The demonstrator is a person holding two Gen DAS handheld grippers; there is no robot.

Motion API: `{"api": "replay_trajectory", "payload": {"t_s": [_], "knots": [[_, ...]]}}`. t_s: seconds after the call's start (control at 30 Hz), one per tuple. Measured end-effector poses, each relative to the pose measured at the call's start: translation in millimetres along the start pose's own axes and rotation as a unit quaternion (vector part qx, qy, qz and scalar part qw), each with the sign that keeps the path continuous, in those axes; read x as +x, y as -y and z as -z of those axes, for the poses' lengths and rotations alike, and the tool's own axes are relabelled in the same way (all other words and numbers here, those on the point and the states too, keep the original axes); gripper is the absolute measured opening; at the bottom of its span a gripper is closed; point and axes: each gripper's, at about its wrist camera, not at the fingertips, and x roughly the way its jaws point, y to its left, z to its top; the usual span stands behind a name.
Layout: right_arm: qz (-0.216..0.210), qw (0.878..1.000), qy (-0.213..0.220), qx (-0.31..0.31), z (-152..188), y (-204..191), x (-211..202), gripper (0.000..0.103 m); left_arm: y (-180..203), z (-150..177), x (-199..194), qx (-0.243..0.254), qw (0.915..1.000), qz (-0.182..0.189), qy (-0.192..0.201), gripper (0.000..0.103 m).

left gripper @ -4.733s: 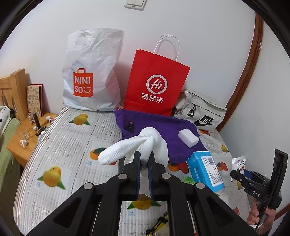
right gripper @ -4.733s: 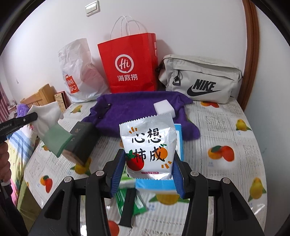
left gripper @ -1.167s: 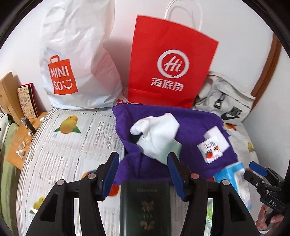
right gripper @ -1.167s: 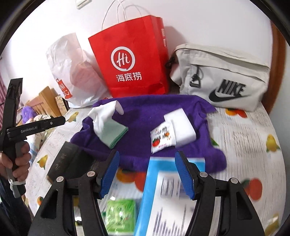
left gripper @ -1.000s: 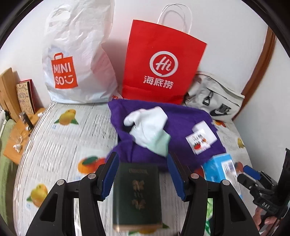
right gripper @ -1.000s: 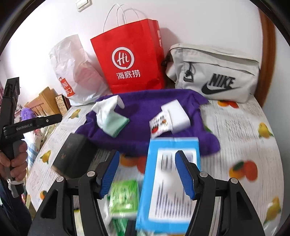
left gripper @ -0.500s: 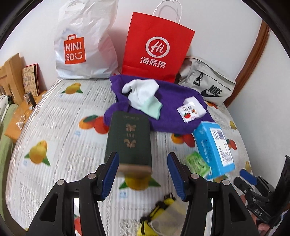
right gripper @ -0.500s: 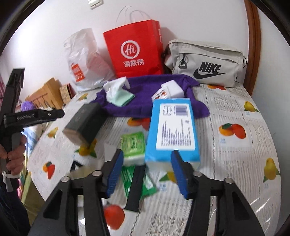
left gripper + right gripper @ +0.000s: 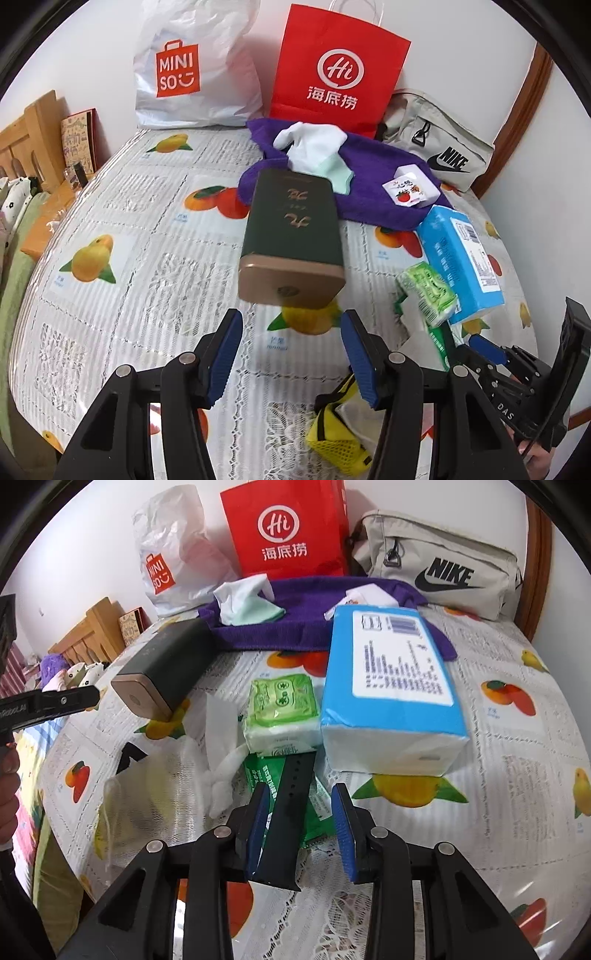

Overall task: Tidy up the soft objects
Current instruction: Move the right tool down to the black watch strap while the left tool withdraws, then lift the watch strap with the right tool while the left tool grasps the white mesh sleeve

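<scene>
A purple towel [image 9: 373,184] lies at the back of the table with a white and mint sock [image 9: 314,155], a white sponge and a small snack packet [image 9: 406,190] on it. My left gripper [image 9: 291,354] is open and empty, just in front of a dark green box [image 9: 291,236]. My right gripper [image 9: 299,830] is open over a black strap [image 9: 288,819] and a green packet [image 9: 266,779]. A blue tissue pack [image 9: 391,686] and a green tissue pack [image 9: 282,709] lie ahead of it. The towel [image 9: 295,627] and sock [image 9: 243,603] show behind.
A white Miniso bag [image 9: 192,66], a red paper bag [image 9: 336,70] and a grey Nike bag [image 9: 439,144] stand against the wall. A yellow mesh pouch [image 9: 336,439] and white gauze [image 9: 221,760] lie near the front. A wooden bedside unit [image 9: 33,155] is at left.
Both grippers have pulled back from the towel toward the front of the table. The sock and the snack packet now lie on the towel, released. The right jaws have narrowed slightly.
</scene>
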Motion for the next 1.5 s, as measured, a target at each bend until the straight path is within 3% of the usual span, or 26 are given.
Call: {"api": "replay_trajectory", "payload": {"t_s": [0.43,0.53,0.9,1.2,1.3,1.5], "knots": [[0.046,0.999,-0.018,-0.007,-7.3,-10.8,29.1,0.035,-26.8,7.6,6.6,-0.018,0.9997,0.011,-0.01,0.053],[0.044,0.999,-0.018,-0.019,-9.4,-15.7,30.9,0.023,-29.8,8.3,6.8,-0.02,0.9997,0.013,-0.01,0.053],[0.037,0.999,-0.003,-0.035,-7.1,-25.6,-6.2,0.021,-32.3,13.5,0.2,-0.015,0.9998,0.012,-0.008,0.053],[0.04,0.999,0.003,-0.024,22.3,-14.3,-33.2,0.021,-8.6,26.7,-5.9,0.014,0.9995,0.027,-0.009,0.054],[0.051,0.998,0.004,-0.03,36.1,-9.0,-39.3,0.021,1.8,32.7,-6.1,0.024,0.9988,0.043,-0.009,0.059],[0.066,0.998,-0.003,-0.01,49.4,10.4,-35.3,0.021,31.7,42.0,-0.5,0.065,0.9959,0.059,-0.025,0.059]]}}
